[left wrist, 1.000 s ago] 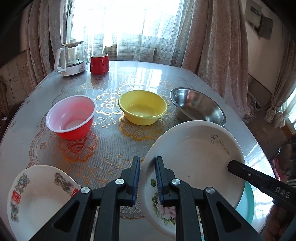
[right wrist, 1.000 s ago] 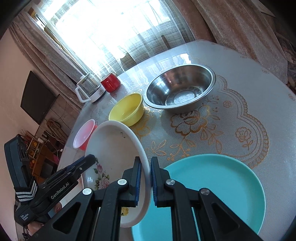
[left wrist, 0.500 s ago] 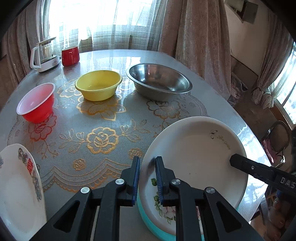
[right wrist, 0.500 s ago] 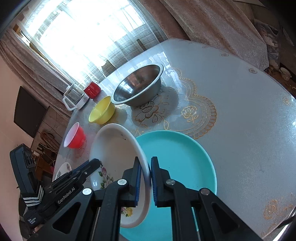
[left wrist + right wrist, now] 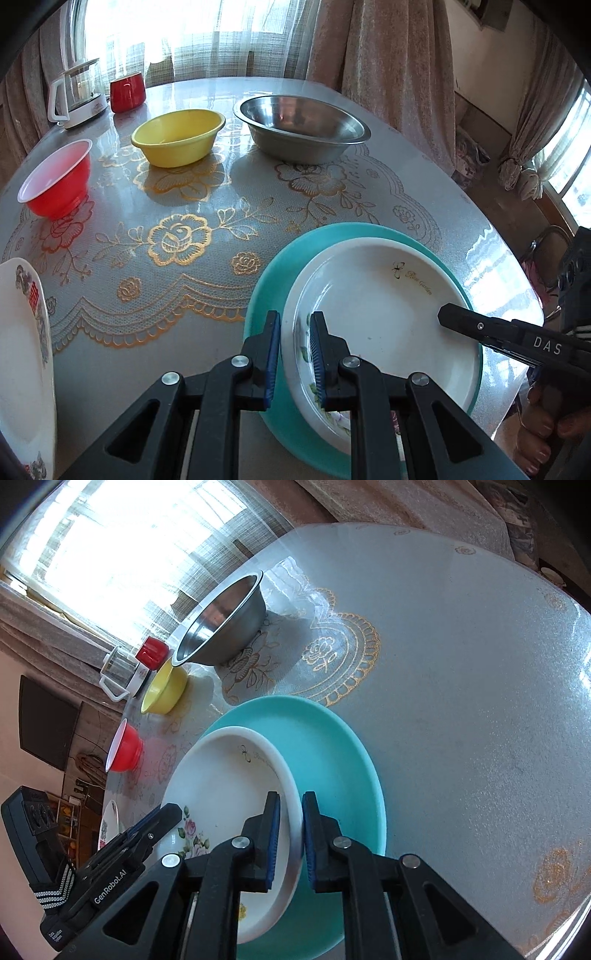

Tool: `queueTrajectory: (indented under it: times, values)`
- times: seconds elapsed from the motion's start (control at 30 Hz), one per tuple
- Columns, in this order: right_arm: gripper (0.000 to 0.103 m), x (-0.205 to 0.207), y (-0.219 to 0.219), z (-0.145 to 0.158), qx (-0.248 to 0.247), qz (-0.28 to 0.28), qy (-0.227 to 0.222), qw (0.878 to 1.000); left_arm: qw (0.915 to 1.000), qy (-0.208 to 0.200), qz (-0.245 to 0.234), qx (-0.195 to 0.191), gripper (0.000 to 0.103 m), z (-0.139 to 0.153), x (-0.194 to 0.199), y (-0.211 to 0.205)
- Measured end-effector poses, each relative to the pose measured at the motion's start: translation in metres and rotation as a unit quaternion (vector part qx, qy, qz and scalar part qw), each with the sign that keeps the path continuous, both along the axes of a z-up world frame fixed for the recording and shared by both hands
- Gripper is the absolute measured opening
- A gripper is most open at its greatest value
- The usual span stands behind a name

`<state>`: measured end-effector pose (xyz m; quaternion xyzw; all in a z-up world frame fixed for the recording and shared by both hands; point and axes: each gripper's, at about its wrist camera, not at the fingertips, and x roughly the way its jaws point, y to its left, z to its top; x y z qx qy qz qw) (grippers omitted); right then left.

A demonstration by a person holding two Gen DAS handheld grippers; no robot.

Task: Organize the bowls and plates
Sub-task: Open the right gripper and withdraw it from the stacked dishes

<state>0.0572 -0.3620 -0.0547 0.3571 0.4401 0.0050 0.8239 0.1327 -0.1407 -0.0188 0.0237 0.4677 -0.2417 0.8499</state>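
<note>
Item: white floral plate (image 5: 380,317), lowered since a second ago onto the teal plate (image 5: 269,295) beneath your left claw (image 5: 294,354) and right claw (image 5: 290,840), both clamped on its rim; stacking done, release pending.

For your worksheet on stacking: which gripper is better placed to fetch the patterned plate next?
Left. The patterned plate lies by the left gripper; the right gripper barely sees it.

Patterned white plate (image 5: 22,354) cut off by left edge in left wrist view, only a sliver (image 5: 108,823) visible in right wrist view. Teal plate (image 5: 271,280) mostly hidden under white floral plate (image 5: 376,317), its near rim behind gripper fingers in both views. Small script on the floral plate too tiny to read fully; kettle (image 5: 79,94) top washed out by window glare.
</note>
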Motion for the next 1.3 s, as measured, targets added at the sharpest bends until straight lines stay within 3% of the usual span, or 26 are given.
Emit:
queueTrajectory:
  times: [0.43,0.73,0.8,1.0,1.1,1.17,1.3]
  values:
    - [0.011,-0.021,0.01,0.009,-0.055,0.025,0.004,0.998,0.9999,0.001,-0.013,0.004,0.015,-0.004,-0.021,-0.002]
    - [0.012,-0.022,0.01,0.008,-0.053,0.016,0.002,0.998,1.0,0.003,-0.001,-0.008,0.016,-0.001,-0.022,0.004]
    - [0.015,-0.023,0.008,0.007,-0.045,0.011,0.003,0.999,0.9999,-0.001,0.002,-0.012,0.019,0.002,-0.024,0.009]
    - [0.026,-0.028,0.008,0.013,-0.074,-0.003,0.006,0.997,0.9995,-0.027,0.018,0.0,0.046,0.011,-0.032,0.024]
    - [0.027,-0.03,0.006,0.014,-0.074,-0.01,0.006,0.997,0.9983,-0.049,0.026,0.02,0.048,0.016,-0.037,0.029]
    - [0.028,-0.031,0.007,0.017,-0.081,-0.015,0.006,0.997,0.9974,-0.057,0.032,0.03,0.055,0.019,-0.04,0.034]
    - [0.029,-0.034,0.013,0.028,-0.12,-0.026,-0.001,0.992,0.9963,-0.065,0.047,0.03,0.061,0.024,-0.043,0.048]
